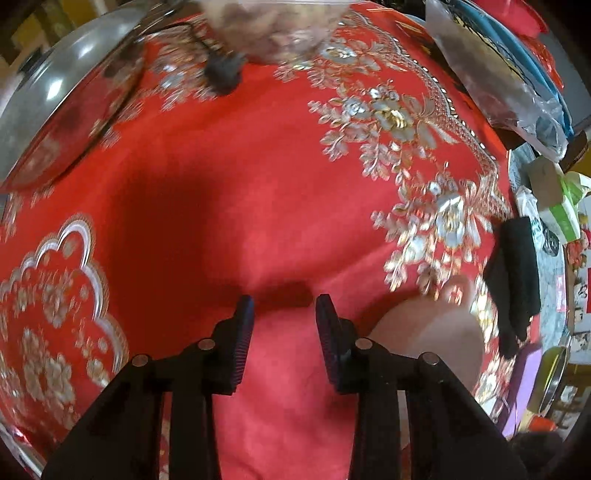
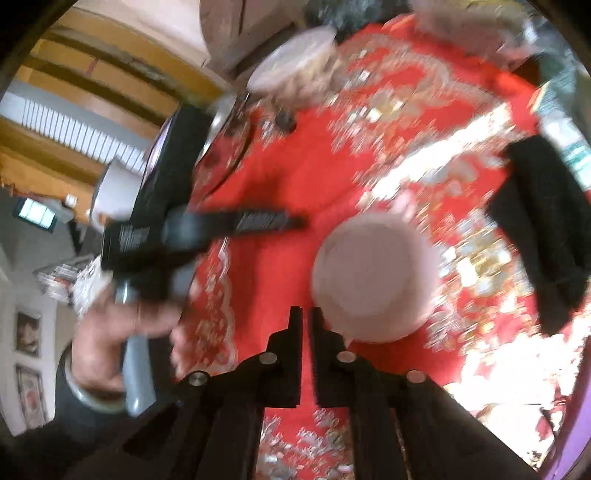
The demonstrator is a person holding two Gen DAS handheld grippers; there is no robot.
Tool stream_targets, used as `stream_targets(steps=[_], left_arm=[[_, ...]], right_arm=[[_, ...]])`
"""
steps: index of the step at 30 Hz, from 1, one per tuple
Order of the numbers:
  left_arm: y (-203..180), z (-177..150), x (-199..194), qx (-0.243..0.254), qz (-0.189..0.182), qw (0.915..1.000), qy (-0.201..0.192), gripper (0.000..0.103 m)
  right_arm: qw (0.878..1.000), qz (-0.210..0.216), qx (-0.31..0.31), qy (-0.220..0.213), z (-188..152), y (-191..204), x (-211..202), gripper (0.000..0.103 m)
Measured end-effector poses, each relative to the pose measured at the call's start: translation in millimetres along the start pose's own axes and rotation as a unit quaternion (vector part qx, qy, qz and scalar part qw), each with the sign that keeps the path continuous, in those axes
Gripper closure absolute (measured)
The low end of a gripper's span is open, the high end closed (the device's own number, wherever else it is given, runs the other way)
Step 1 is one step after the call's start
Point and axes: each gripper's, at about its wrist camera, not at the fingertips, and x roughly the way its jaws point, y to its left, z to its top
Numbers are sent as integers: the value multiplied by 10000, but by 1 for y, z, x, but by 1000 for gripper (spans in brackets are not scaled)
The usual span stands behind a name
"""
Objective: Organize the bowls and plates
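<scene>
A pale pink bowl (image 2: 373,277) stands upright on the red flowered tablecloth (image 2: 295,166). In the right wrist view my right gripper (image 2: 306,314) is just left of the bowl's rim, its fingers drawn almost together with only red cloth showing in the slit. In the left wrist view the same bowl (image 1: 432,332) is blurred at lower right, partly behind one finger. My left gripper (image 1: 284,306) hovers open over bare cloth with nothing between its fingers. The left gripper (image 2: 288,221) also shows in the right wrist view, held by a hand (image 2: 110,339).
A steel lid (image 1: 66,85) lies at upper left. A clear food container (image 1: 273,26) and a small black object (image 1: 221,74) sit at the far edge. A plastic bag (image 1: 498,74) and a black cloth (image 1: 513,280) lie along the right side.
</scene>
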Motion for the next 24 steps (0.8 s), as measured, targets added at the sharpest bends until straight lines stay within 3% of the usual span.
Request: stream_targets(steps=[2, 5, 8, 10, 14, 17, 24], left_arm=[[5, -15, -6, -22, -107, 9999, -14, 71], [7, -30, -9, -85, -354, 9993, -62, 71], [-2, -33, -7, -28, -204, 9997, -94, 71], [-9, -38, -9, -3, -130, 9998, -149, 71], [-22, -54, -20, 160, -73, 9995, -269, 71], [-24, -66, -25, 300, -151, 9989, -320, 71], [-46, -97, -8, 513, -90, 9981, -334, 71]], right_arm=[[9994, -329, -25, -132, 4, -6, -7, 94], [9982, -440, 386, -123, 9, -31, -7, 87], [9953, -806, 506, -185, 12, -45, -8, 84], [9962, -475, 686, -258, 14, -57, -12, 83], [9932, -186, 1109, -314, 41, -63, -3, 64], [9915, 31, 1290, -155, 56, -64, 12, 64], [9880, -263, 1490, 320, 81, -69, 49, 64]])
